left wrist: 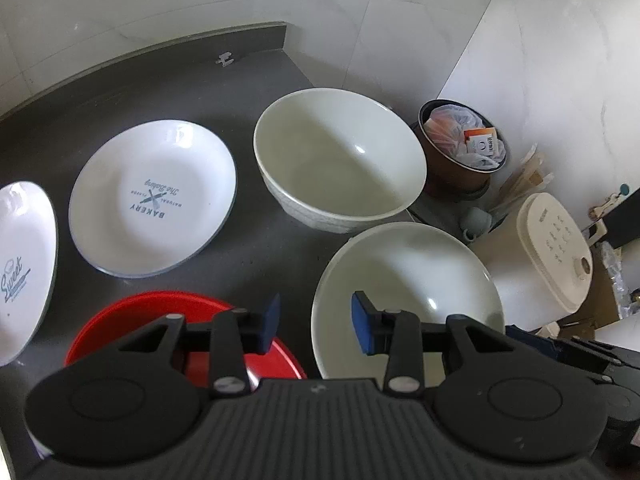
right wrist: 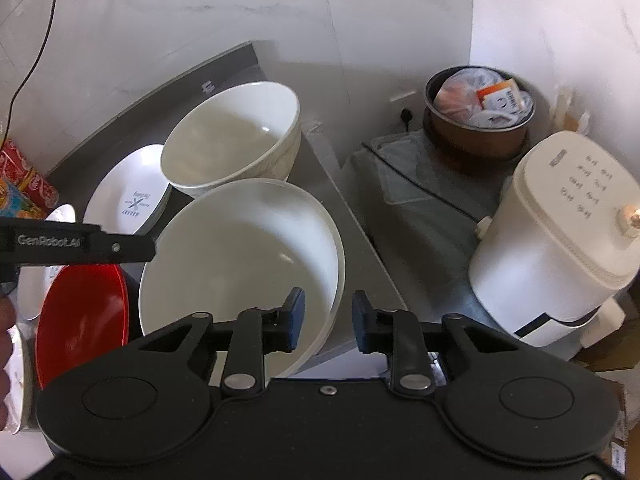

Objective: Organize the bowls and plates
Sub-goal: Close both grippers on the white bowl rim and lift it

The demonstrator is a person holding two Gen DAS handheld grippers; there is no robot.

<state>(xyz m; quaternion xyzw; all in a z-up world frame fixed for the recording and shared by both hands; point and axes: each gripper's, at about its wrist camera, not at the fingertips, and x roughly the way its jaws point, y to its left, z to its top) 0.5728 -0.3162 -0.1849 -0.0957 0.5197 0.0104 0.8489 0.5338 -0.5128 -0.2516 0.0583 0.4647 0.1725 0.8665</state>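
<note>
**Both grippers open over the wide white bowl**

Nearest the lens, the left gripper (left wrist: 314, 322) has its blue-padded jaws spread apart and gripping nothing; they straddle the left rim of the wide white bowl (left wrist: 404, 292), though whether they touch it cannot be told. That bowl is shallow, plain and glossy inside, sitting at the near right edge of the dark grey counter (left wrist: 224, 92). The right gripper (right wrist: 329, 320) is likewise open and empty, one pad over the bowl's interior, the other outside its right rim.

Just behind the wide bowl stands a deeper white bowl (left wrist: 340, 160) with a textured outer wall, the two nearly touching. Left of the wide bowl lies a red plate (left wrist: 160, 312), partly hidden by the left gripper. Beyond the red plate, left of the deep bowl, is a white plate printed "BAKERY" (left wrist: 152, 196) in grey-blue lettering. Farther left still, a white plate lettered "Sweet" (left wrist: 24, 264) is cut off by the frame edge.
</note>
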